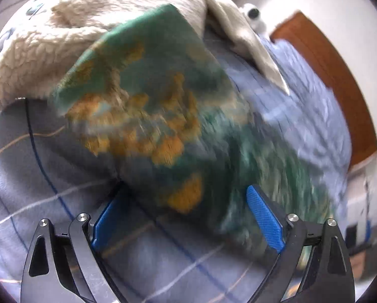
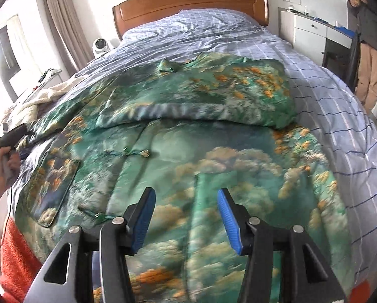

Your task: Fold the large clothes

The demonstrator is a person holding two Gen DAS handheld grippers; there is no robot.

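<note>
garment: green printed jacket (image 2: 178, 156) lies flat on the bed (image 2: 339, 116), front up, collar at the far end; right sleeve is folded across the chest, probably to square the shape for folding
left gripper (image 1: 185, 217): jaws wide apart, nothing pinched; left sleeve hangs blurred just in front of it
right gripper (image 2: 187, 217): jaws partly apart, hovering over the near hem, gripping nothing
left hand (image 2: 5, 166): at the bed's left edge
clutter: cream fleece (image 1: 62, 38) bunched at far left (not in play)
containers: none visible
</note>
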